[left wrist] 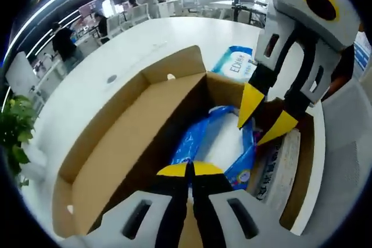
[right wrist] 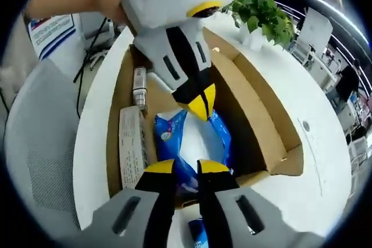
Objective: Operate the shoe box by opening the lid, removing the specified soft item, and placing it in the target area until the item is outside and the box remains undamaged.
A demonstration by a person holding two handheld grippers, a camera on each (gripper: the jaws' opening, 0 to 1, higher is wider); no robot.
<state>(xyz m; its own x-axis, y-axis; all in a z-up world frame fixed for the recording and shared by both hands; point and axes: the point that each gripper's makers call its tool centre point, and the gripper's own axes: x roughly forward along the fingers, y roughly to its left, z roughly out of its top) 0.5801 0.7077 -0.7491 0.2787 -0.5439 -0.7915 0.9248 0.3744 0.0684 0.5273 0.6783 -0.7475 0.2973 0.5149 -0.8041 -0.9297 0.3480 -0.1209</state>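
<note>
An open cardboard shoe box point(left wrist: 125, 143) point(right wrist: 258, 114) lies on a white table, its lid folded back. Inside rests a soft blue-and-white pack point(left wrist: 224, 143) point(right wrist: 195, 137). My left gripper point(left wrist: 189, 169) point(right wrist: 201, 104) is shut, with its yellow tips together at one end of the pack; whether they pinch the wrapper cannot be told. My right gripper point(right wrist: 186, 168) point(left wrist: 264, 117) is open and reaches into the box over the pack's other end, one jaw on each side of it.
A white printed carton point(right wrist: 131, 143) point(left wrist: 282, 169) and a small bottle point(right wrist: 139, 88) lie in the box beside the pack. A second blue pack point(left wrist: 237, 63) point(right wrist: 197, 233) lies on the table outside the box. A potted plant point(right wrist: 261, 13) and a grey chair point(right wrist: 40, 143) stand close by.
</note>
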